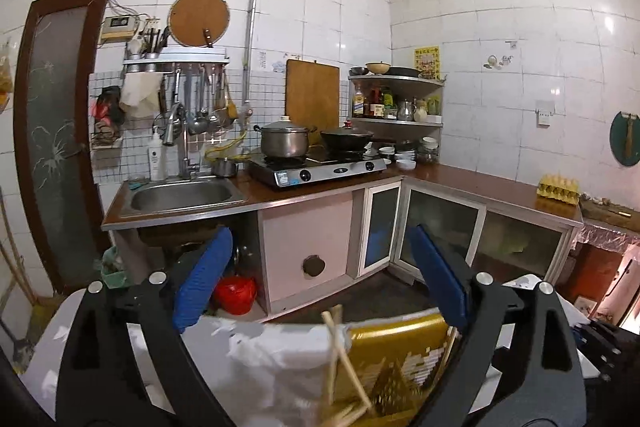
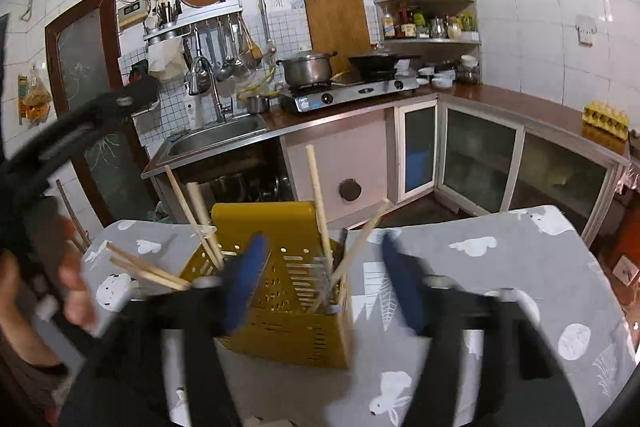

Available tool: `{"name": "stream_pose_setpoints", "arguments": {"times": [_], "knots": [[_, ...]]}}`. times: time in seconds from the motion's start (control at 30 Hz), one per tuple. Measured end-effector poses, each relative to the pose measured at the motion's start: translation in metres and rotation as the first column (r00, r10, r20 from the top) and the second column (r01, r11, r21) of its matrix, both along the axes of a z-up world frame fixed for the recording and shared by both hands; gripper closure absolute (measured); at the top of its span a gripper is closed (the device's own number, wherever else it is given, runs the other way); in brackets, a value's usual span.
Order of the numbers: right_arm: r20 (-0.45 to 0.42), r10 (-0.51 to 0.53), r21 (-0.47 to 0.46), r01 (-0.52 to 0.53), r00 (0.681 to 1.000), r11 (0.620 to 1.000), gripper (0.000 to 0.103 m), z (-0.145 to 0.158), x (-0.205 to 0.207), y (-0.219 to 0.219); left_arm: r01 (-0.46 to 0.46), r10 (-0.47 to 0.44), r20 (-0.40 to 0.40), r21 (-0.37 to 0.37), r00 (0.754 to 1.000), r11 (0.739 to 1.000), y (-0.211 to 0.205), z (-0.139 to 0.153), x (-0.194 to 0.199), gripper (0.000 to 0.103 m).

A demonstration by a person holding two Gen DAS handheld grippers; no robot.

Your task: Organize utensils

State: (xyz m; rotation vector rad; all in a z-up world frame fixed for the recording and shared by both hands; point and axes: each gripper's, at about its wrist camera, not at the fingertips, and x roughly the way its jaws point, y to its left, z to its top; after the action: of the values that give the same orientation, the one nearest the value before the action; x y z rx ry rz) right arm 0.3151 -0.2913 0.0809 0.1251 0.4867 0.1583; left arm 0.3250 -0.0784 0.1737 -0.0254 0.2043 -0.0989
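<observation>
A yellow slotted utensil holder (image 2: 288, 291) stands on a grey patterned tablecloth (image 2: 500, 267). Several wooden chopsticks (image 2: 320, 203) stand in it, leaning different ways. Two more chopsticks (image 2: 148, 269) stick out to its left. My right gripper (image 2: 320, 255) is open and empty, its blue pads either side of the holder's top; the view is blurred. My left gripper (image 1: 320, 259) is open and empty, raised above the holder (image 1: 396, 359), with chopsticks (image 1: 336, 351) below it. The left gripper's body also shows in the right wrist view (image 2: 80, 131) at far left.
Beyond the table stand a kitchen counter (image 1: 480, 187) with a sink (image 1: 182, 195), a gas stove (image 1: 320, 167) with a pot and wok, and floor cabinets (image 1: 380, 227). An egg carton (image 1: 558, 189) sits at right. A person's hand (image 2: 72, 283) shows at left.
</observation>
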Motion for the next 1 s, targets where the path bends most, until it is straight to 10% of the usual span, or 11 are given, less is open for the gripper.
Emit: {"name": "stream_pose_setpoints", "arguments": {"times": [0.6,1.0], "knots": [[0.197,-0.09,-0.018,0.095,0.976,0.995,0.009,0.029,-0.208,-0.027,0.019,-0.022,-0.063,-0.039,0.998,0.999,0.08,-0.031,-0.195,0.005],[0.212,-0.09,-0.048,0.103,0.973,0.994,0.005,-0.034,-0.273,-0.003,0.024,-0.027,-0.079,-0.031,0.997,0.999,0.078,-0.106,-0.277,0.005]]}}
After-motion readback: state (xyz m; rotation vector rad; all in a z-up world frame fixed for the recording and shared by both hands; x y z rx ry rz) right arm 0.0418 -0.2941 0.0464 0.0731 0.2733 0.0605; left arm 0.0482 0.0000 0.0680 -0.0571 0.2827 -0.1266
